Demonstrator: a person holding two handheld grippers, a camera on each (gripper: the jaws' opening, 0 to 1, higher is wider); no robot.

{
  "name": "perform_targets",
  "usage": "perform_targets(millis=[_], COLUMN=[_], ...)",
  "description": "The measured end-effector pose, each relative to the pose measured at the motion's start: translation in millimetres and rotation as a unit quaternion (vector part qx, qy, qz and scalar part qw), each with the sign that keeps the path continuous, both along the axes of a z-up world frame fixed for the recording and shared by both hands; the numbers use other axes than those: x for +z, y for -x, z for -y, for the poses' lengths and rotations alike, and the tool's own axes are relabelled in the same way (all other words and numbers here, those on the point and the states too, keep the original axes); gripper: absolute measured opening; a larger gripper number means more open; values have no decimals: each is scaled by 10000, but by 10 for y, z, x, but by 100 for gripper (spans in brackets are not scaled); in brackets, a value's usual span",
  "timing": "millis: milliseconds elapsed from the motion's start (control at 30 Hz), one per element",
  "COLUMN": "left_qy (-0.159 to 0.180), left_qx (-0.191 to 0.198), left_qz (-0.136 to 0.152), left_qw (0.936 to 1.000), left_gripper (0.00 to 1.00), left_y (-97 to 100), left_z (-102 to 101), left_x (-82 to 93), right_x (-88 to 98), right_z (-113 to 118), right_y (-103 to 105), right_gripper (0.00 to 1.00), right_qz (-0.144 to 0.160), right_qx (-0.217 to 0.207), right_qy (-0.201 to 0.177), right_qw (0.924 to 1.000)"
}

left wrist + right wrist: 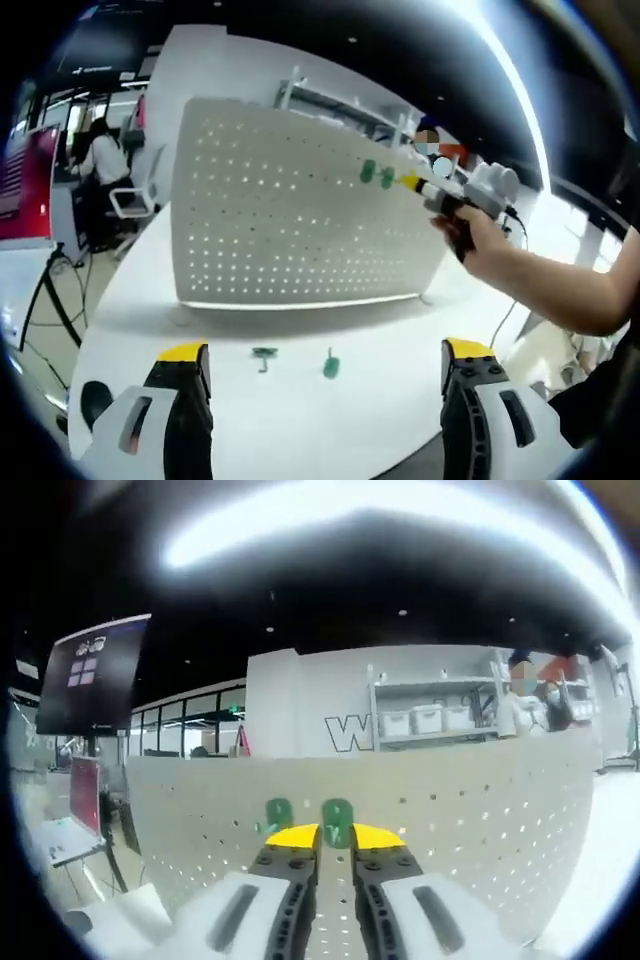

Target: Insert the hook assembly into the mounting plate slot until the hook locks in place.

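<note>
A white perforated mounting plate (290,210) stands upright on the white table (400,340). Two green hooks (368,172) (387,178) sit side by side in its upper right holes. A hand holds my right gripper (410,182) with its yellow tips against the right-hand hook. In the right gripper view the plate (480,810) is very close, and the right gripper (335,838) has its jaws nearly together around the right hook (337,818), with the other hook (278,814) just left of it. My left gripper (325,350) hangs wide open low over the table. Two loose green hooks (264,356) (331,365) lie in front of it.
The table's rounded edge (95,340) falls away on the left, with cables below it. A person (100,155) sits at a desk far back left beside a red screen (25,185). Shelves with white bins (425,720) and a dark wall screen (95,675) stand behind the plate.
</note>
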State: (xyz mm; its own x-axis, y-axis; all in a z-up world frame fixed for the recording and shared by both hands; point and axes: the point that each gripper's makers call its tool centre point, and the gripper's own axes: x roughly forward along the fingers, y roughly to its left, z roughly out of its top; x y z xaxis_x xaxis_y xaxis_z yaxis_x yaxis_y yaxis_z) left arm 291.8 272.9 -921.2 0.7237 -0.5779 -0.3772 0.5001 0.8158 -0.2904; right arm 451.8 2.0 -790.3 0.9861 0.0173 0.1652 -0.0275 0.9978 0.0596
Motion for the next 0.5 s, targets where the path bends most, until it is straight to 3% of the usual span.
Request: perform_targets(millis=[200,267,333,500], left_qy=[-58,-18,-27,-64], left_qx=[-25,-12,-32,-23], left_qz=[-29,17,48,55], left_qw=[10000,10000,10000,10000], left_gripper=[96,95,96,96], left_y=[45,60,68,84], left_z=[-10,-5,5,-9], left_x=[-12,35,58,55], right_x=[16,-30,-120,-265], right_z=[-44,-37,-21,-39], right_y=[179,246,340,558], right_gripper=[12,13,16,19], right_qz=[-11,-71,-240,-359], right_qx=[185,215,219,161], right_qy=[123,112,-255,-153], right_qw=[9998,9997,9991,9991])
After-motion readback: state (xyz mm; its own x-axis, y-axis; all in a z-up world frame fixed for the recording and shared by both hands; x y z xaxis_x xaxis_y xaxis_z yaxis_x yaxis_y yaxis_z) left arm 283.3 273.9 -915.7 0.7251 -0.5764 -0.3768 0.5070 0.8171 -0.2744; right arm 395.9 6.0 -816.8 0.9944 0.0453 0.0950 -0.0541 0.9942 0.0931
